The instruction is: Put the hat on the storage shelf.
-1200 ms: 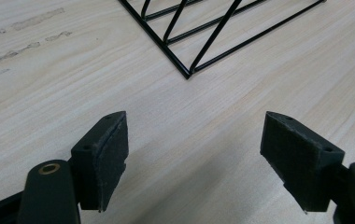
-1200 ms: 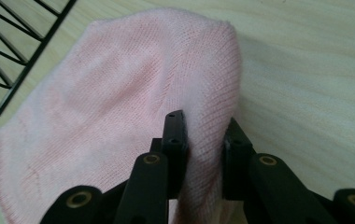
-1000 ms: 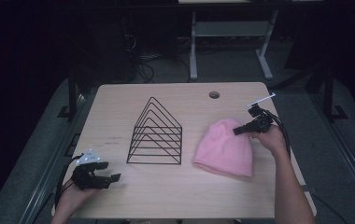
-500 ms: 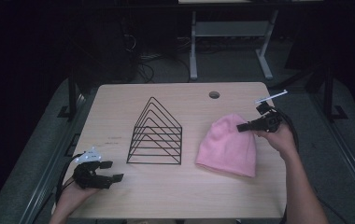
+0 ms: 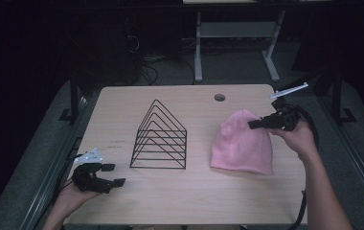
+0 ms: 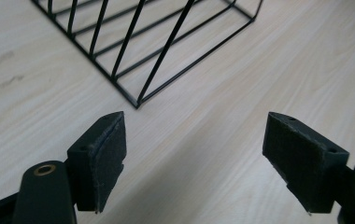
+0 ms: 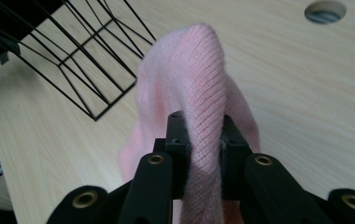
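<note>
A pink knitted hat (image 5: 241, 143) lies on the right half of the wooden table (image 5: 180, 201). My right gripper (image 5: 253, 125) is shut on a fold of the pink hat (image 7: 199, 93) near its top right edge, and the knit bulges up between the jaws. A black wire rack (image 5: 160, 138) of triangular frames stands mid-table. My left gripper (image 5: 113, 174) rests open near the front left corner, its pads (image 6: 103, 154) wide apart over bare wood, with a corner of the wire rack (image 6: 138, 100) just ahead of them.
A round cable hole (image 5: 219, 97) sits near the table's far edge. A metal stand (image 5: 237, 33) and cables are on the floor behind the table. A white strip (image 5: 290, 89) sticks out beyond the far right corner.
My right gripper has shifted slightly right and toward the person with the hat's edge pinched; the hat has moved with it. The left gripper has barely moved.
</note>
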{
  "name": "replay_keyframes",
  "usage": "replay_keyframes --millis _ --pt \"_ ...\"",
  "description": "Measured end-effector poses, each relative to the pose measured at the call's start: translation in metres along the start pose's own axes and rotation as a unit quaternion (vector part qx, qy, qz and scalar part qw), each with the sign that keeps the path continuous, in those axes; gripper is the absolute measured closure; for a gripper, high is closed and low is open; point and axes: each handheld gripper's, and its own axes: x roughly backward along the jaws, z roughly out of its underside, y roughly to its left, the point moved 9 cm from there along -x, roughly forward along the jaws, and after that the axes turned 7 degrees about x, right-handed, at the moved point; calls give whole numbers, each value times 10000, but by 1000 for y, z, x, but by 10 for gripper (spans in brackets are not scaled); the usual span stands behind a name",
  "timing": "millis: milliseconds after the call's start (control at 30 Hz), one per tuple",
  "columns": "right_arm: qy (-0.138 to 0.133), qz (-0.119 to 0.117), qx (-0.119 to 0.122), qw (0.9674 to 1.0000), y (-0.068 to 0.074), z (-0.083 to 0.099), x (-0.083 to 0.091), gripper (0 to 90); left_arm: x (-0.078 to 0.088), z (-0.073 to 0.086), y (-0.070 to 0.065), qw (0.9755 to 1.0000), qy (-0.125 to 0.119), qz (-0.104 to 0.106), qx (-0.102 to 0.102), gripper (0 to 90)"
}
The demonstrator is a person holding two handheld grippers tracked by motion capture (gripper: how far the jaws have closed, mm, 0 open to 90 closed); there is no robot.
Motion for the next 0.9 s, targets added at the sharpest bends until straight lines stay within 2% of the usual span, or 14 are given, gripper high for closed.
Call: replay_keyframes --millis 200,433,633,800,867,900 --pt "-94 74 234 9997 16 -16 21 781 10 -10 -4 9999 6 12 -144 217" --pt "-124 104 307 9994 24 -28 35 781 18 -23 -6 9997 2 101 -227 217" --pt "-193 92 319 9993 29 -36 44 781 21 -32 -9 9992 89 124 -381 218" --pt "-272 112 463 9985 42 -53 59 781 27 -44 -18 9987 94 244 -447 217" --pt "-315 97 520 9981 46 -59 65 781 31 -50 -24 9977 140 312 -592 217" --pt "-315 97 520 9981 46 -59 65 781 31 -50 -24 9977 140 312 -592 217"
